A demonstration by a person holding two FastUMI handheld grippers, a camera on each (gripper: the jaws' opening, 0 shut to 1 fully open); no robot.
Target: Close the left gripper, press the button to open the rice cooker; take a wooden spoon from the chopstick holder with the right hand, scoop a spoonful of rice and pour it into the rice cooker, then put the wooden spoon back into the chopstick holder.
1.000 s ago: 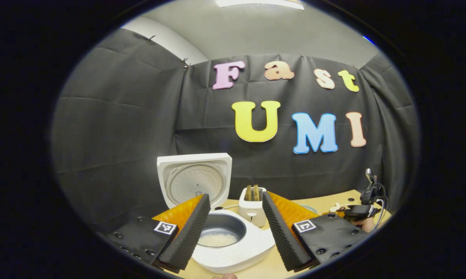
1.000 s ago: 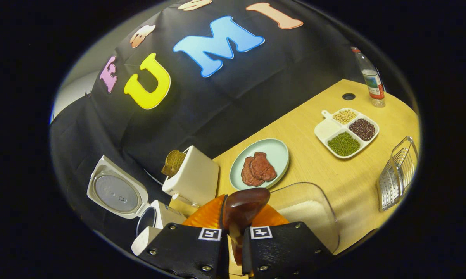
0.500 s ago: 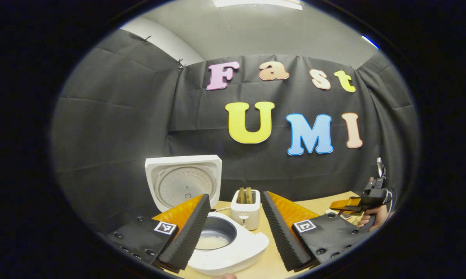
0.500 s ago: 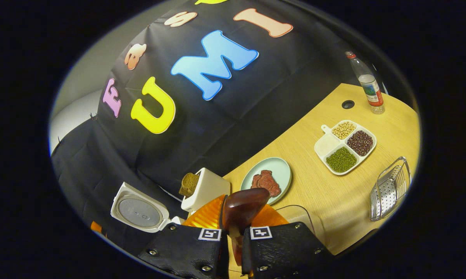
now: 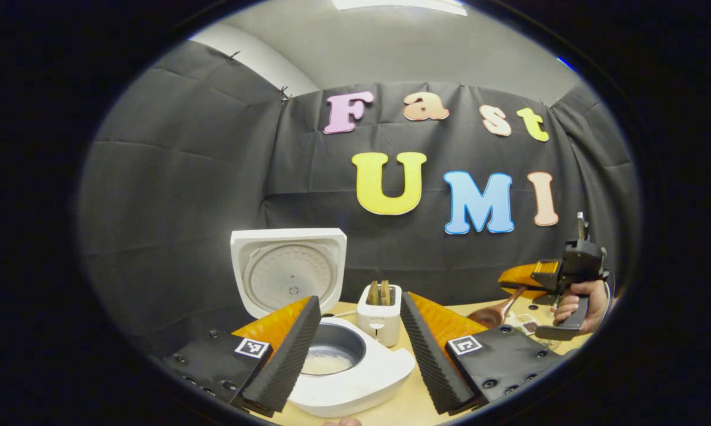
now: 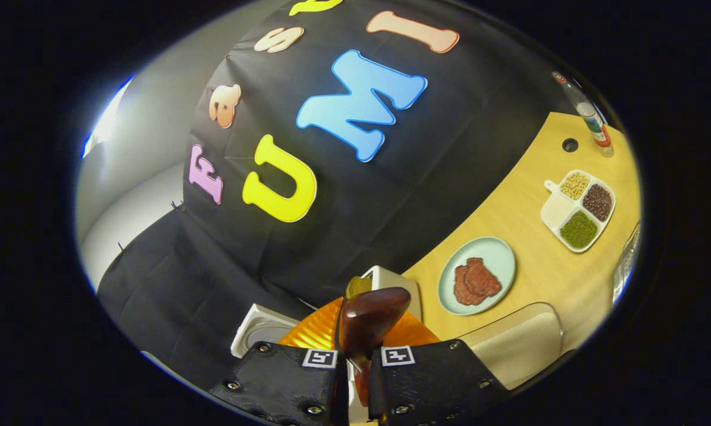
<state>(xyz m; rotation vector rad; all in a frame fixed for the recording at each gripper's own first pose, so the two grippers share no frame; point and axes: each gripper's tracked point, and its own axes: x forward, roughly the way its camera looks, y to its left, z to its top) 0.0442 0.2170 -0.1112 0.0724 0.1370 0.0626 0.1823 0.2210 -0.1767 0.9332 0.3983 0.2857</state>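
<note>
The hand-held gripper [image 6: 358, 361] clamps the wooden spoon [image 6: 370, 319] above the clear rice container [image 6: 524, 343]

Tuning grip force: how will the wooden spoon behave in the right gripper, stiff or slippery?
Likely stiff: the wooden spoon holds its shape between the right gripper fingers. Its glossy bowl hints at a slick finish, so it may swivel. Probably light: in the left gripper view it hangs out unsupported.
</note>
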